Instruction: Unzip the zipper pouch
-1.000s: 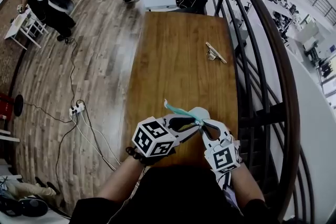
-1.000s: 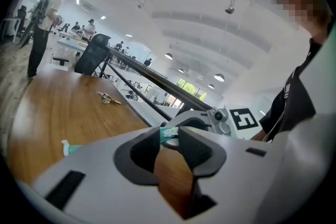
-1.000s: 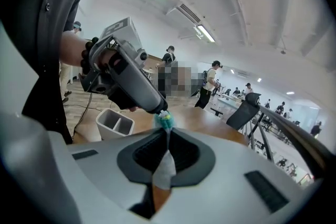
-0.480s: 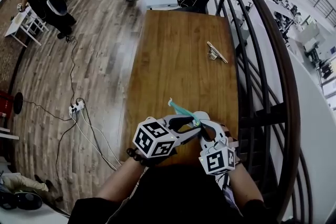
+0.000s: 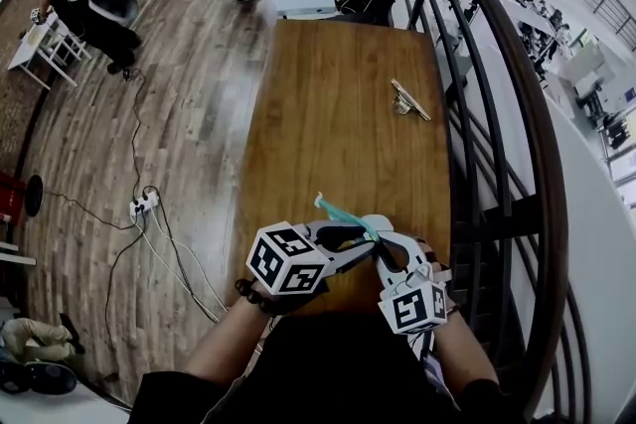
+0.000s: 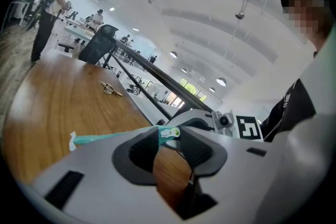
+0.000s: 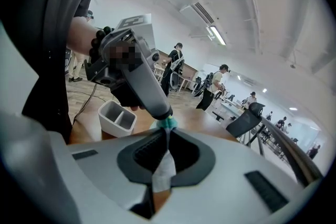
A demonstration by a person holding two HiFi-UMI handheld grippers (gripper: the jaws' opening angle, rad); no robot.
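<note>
- Zipper pouch [image 5: 343, 211] is held in the air over the near edge of the table [image 5: 338, 114], between the two tongs;
- left tongs [image 6: 169, 134] are closing, their tips touching the small white-and-green zipper pull [image 6: 171, 132] from both sides; the teal zipper band [image 6: 105, 137] runs off to their left;
- right tongs [image 7: 167, 132] are pressed together on the pouch's pale fabric, which hangs down between the pads;
- a small metal object [image 5: 407, 100] lies well apart, far along the table.
</note>
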